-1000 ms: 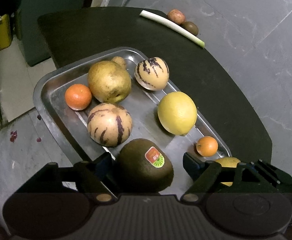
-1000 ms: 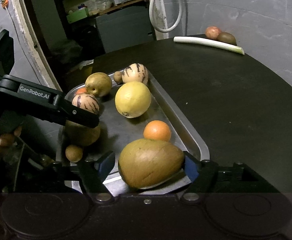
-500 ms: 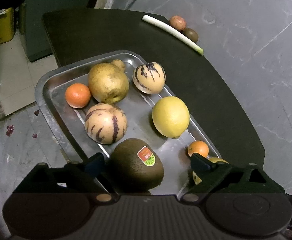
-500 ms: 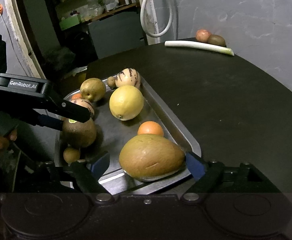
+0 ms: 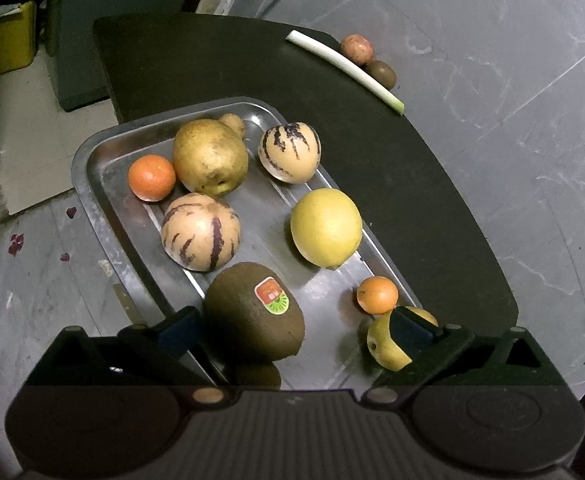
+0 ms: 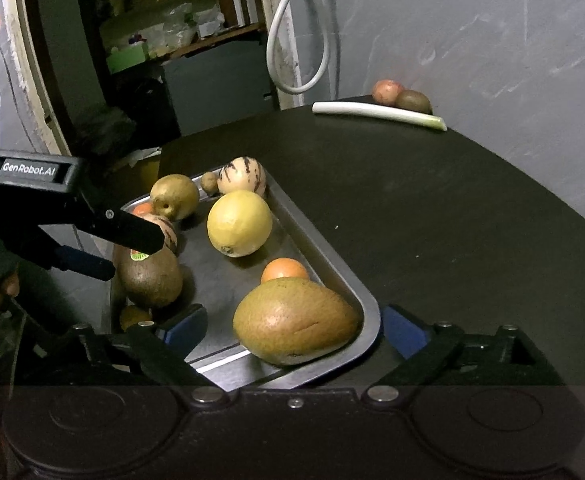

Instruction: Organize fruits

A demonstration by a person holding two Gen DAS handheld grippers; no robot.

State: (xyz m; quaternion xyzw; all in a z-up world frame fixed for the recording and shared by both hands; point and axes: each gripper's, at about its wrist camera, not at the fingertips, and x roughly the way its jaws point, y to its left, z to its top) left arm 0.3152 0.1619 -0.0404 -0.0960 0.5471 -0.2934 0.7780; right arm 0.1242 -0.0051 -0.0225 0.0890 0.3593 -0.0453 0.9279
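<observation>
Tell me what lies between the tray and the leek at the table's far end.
Nothing: bare black tabletop separates the tray from the leek, clearest in the right wrist view.

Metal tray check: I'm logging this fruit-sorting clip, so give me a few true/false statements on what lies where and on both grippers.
1. The stickered kiwi lies in the metal tray. True.
2. The left gripper is shut on the kiwi. False: its jaws stand open around it.
3. The leek lies in the tray. False: it lies on the black table.
4. The right gripper is open. True.
5. Two striped fruits are in the tray. True.
</observation>
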